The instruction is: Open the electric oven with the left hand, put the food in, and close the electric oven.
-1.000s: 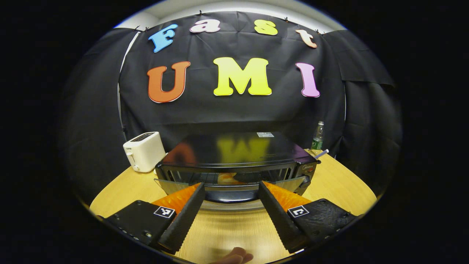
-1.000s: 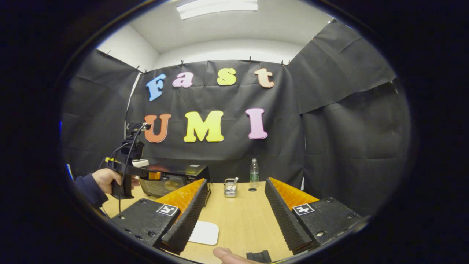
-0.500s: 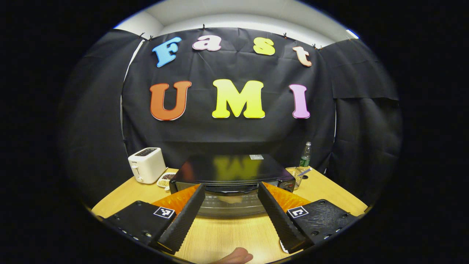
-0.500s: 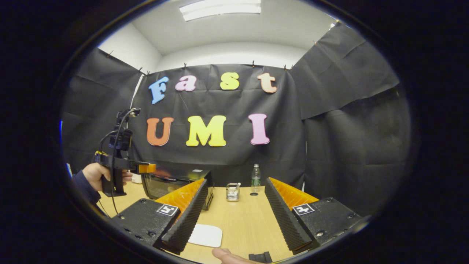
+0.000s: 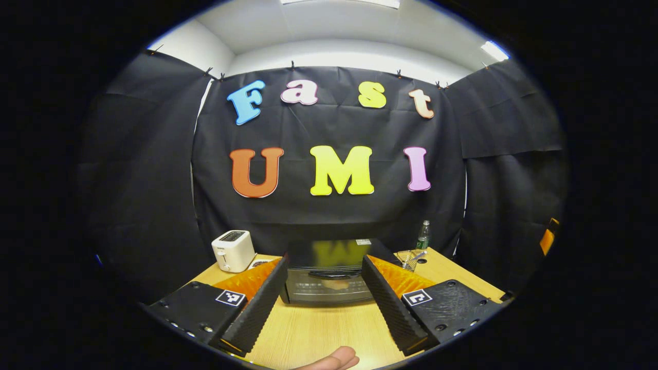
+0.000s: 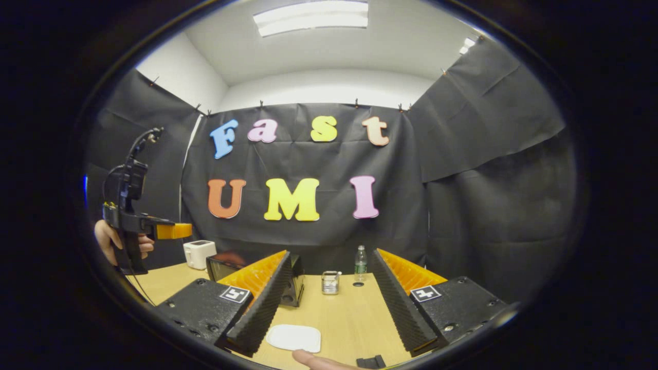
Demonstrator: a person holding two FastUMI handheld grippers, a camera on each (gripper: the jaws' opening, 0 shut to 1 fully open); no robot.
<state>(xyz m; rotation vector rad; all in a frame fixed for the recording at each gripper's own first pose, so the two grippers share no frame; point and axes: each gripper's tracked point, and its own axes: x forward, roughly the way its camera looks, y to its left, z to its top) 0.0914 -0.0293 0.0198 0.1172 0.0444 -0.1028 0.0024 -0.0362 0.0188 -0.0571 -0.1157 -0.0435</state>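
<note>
Surfaces and finishes
Showing pale wood-grain table (image 5: 318, 334), glossy black oven (image 5: 329, 254) top mirroring, smooth white plastic toaster (image 5: 234, 251), clear plastic bottle (image 6: 361, 262), wire-mesh metal holder (image 6: 330, 282).

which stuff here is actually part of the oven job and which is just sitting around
Part of the job:
- oven, door shut, something pale behind its glass
- left tool, open, held back from the oven
- right tool, open, holding nothing

Just lying about:
- toaster
- bottle
- wire basket
- white plate on the table
</note>
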